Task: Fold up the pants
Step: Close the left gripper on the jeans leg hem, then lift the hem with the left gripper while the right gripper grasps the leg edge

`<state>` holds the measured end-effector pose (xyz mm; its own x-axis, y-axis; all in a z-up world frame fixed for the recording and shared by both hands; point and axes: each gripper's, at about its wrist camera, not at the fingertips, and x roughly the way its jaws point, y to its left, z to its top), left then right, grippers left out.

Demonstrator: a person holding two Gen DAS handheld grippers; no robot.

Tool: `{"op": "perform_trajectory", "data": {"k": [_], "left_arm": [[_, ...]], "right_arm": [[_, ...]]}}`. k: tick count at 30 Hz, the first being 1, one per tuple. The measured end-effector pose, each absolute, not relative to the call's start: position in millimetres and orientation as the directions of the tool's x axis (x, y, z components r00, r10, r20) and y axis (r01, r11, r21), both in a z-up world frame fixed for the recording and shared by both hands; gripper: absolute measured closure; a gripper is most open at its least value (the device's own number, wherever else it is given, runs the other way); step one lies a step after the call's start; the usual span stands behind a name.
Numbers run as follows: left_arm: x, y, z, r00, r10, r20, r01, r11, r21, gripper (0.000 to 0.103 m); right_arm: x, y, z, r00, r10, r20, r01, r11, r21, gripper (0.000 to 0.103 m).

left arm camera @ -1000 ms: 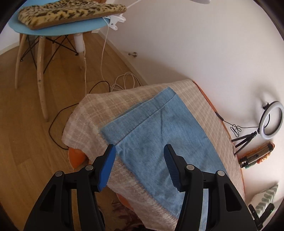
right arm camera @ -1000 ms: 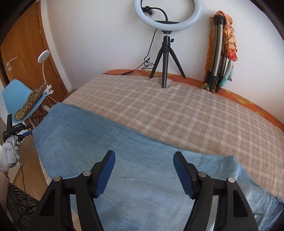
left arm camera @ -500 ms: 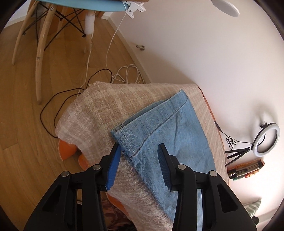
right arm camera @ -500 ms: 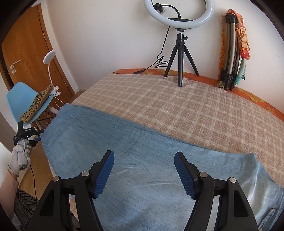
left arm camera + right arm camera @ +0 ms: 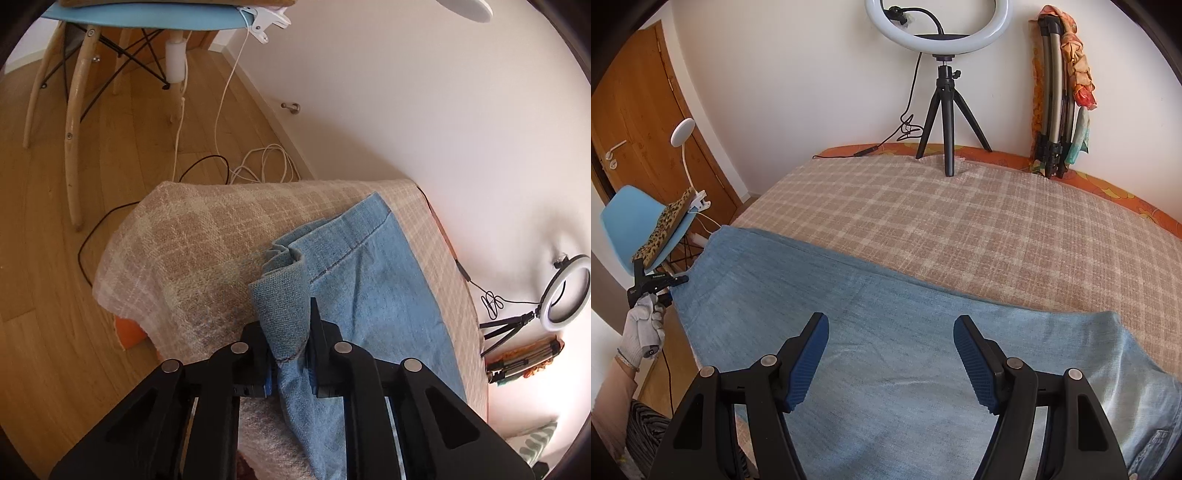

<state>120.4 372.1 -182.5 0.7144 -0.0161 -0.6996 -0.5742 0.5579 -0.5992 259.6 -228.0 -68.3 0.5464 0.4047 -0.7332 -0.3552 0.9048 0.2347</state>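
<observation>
- On the plaid bedspread point(image 5: 979, 229) lie the blue jeans point(image 5: 886, 332), leg hem at the bed's corner.
- Left gripper point(image 5: 290, 354) has just been closing; its jaws pinch the hem.
- Right gripper point(image 5: 890, 365) hovers spread above the denim.
- White writing on the left gripper's side is too small to read.

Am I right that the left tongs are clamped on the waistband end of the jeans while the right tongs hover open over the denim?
Not quite. The left tongs have just closed on the hem corner of a leg of the jeans, not the waistband; the left wrist view shows it. The right tongs do hover open over the denim.
</observation>
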Motion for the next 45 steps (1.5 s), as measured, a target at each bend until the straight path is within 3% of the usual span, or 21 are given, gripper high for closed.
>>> {"op": "perform_trajectory", "data": {"k": [9,20,25,30,39,45], "left_arm": [[140.8,302.9,-116.3,0.791,0.060,-0.609,-0.391,0.815,-0.427,0.093],[152.7,127.0,-98.3,0.791,-0.149,-0.593,0.047,0.982,-0.185,0.093],[143.0,63.7,-113.5,0.716,-0.288,-0.636,0.214,0.958,-0.193,0.093],[135.6,39.7,-114.6,0.685,-0.341,-0.644,0.259,0.940,-0.223,0.093],[129.7,19.7,-96.4,0.712,-0.370,-0.596,0.292,0.929,-0.228,0.093],[123.0,-1.2,-97.7,0.704,-0.375,-0.603,0.344,0.923,-0.172,0.093]], "right_arm": [[262.1,-227.3,-70.7,0.541,0.400,-0.740,-0.357,0.906,0.229,0.030],[274.1,-221.5,-88.6,0.487,0.445,-0.752,-0.353,0.887,0.296,0.030],[284.9,-211.3,-106.3,0.392,0.560,-0.730,-0.350,0.824,0.445,0.030],[295.4,-191.0,-125.8,0.289,0.639,-0.712,-0.340,0.764,0.548,0.030],[331.0,-158.5,-140.2,0.202,0.813,-0.546,-0.214,0.580,0.786,0.023],[351.1,-130.5,-163.0,0.173,0.826,-0.536,-0.112,0.557,0.823,0.024]]}}
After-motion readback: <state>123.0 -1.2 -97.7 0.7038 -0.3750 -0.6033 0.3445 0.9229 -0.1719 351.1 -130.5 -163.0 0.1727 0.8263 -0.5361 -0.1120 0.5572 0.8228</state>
